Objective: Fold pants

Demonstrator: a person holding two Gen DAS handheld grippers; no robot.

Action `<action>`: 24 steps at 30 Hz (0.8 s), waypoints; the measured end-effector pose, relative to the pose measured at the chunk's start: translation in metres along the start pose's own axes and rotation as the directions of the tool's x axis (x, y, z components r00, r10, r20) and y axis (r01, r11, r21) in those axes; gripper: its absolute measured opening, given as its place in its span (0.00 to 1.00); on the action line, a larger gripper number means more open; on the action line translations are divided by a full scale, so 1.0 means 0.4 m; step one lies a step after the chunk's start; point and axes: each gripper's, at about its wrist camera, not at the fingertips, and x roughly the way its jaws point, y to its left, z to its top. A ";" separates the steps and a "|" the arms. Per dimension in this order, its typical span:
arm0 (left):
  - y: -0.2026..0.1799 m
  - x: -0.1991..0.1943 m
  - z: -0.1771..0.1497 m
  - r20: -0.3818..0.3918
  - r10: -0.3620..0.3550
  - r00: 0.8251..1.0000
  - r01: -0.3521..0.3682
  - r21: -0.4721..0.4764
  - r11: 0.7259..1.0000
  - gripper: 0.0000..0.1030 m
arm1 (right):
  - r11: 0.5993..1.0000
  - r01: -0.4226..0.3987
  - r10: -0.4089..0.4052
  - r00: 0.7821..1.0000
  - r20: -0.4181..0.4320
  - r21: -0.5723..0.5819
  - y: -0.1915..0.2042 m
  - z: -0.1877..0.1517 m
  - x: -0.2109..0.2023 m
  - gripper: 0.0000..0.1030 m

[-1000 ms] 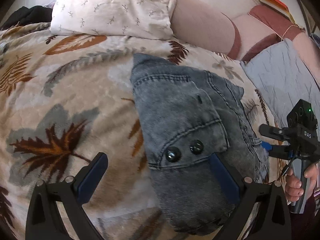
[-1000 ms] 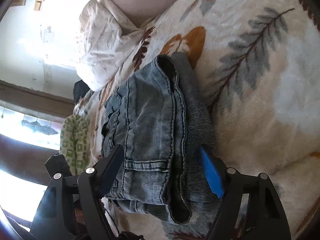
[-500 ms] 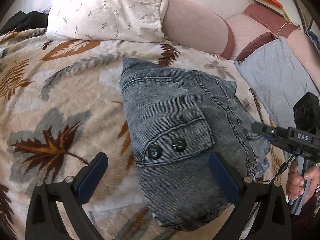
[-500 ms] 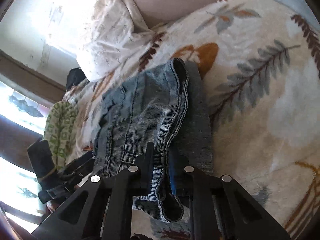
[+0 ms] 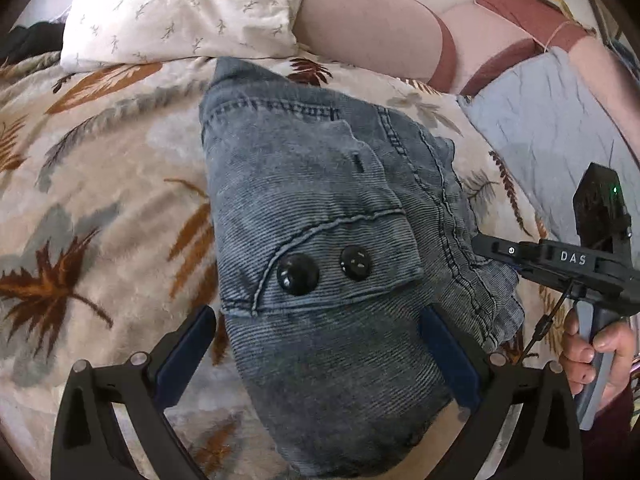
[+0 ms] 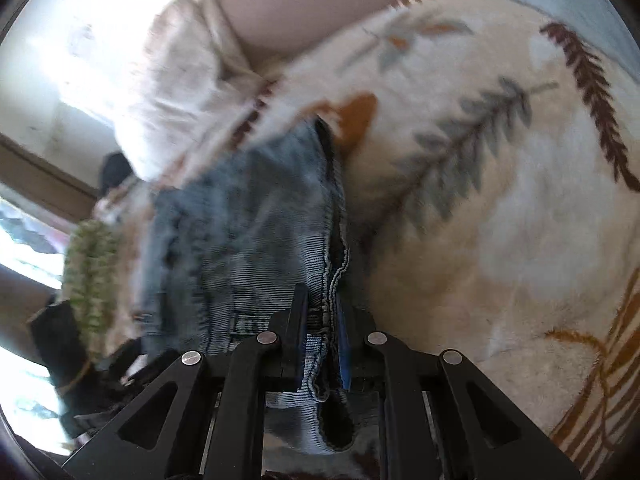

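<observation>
Pants (image 5: 320, 248) made of faded blue-grey ribbed denim lie folded in a thick bundle on my bed, on top of a fluffy cream blanket with brown and grey leaves (image 5: 100, 200). From the left wrist camera I see two round black buttons (image 5: 298, 274) on a pocket flap facing up.

My left hand-held gripper (image 5: 316, 356) is released. Its two blue-padded fingers (image 5: 184, 356) stand wide apart, one on each side of the near end of the bundle. The pads do not press on the cloth.

My right hand-held gripper (image 6: 322, 344) is clenched on the pants. In the right wrist camera I see a thick seamed edge of the denim pinched tight between its two fingers. That picture is blurry, so small things in it are hard to make out. In the left wrist camera the same black tool (image 5: 560, 264) reaches in from the right and meets the right edge of the bundle. I see a hand (image 5: 596, 356) wrapped around its grey handle.

Behind the pants a white pillow with small twig prints (image 5: 180, 12) leans at the head of the bed. Next to it is a pale pink cushion (image 5: 368, 28). A crinkled light grey-blue cloth (image 5: 540, 120) lies to the right, well apart from the pants.
</observation>
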 end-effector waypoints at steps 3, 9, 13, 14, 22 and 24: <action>0.006 -0.046 0.003 0.027 0.022 0.999 -0.022 0.019 1.000 0.99 | 1.000 -0.001 0.001 1.000 0.018 -0.008 0.007 0.003 -0.020 0.18; 0.005 -0.146 0.023 0.160 0.119 0.980 -0.130 0.064 0.989 0.99 | 0.998 0.003 0.013 0.977 0.215 -0.070 0.034 0.008 -0.118 0.24; 0.012 -0.132 0.027 0.158 0.176 0.972 -0.188 0.068 0.980 0.99 | 0.980 -0.024 0.059 0.983 0.173 -0.200 0.117 -0.019 -0.089 0.24; 0.009 -0.122 0.025 0.154 0.189 0.970 -0.203 0.076 0.976 0.99 | 0.975 -0.015 0.052 0.986 0.161 -0.223 0.134 -0.028 -0.077 0.24; -0.029 -0.040 -0.006 0.115 0.303 0.946 -0.317 0.135 0.939 1.00 | 0.972 0.035 -0.041 0.999 -0.023 -0.232 0.159 -0.072 0.036 0.24; -0.020 -0.033 -0.007 0.091 0.305 0.948 -0.313 0.108 0.943 1.00 | 0.978 0.017 -0.026 0.999 -0.041 -0.206 0.149 -0.066 0.044 0.24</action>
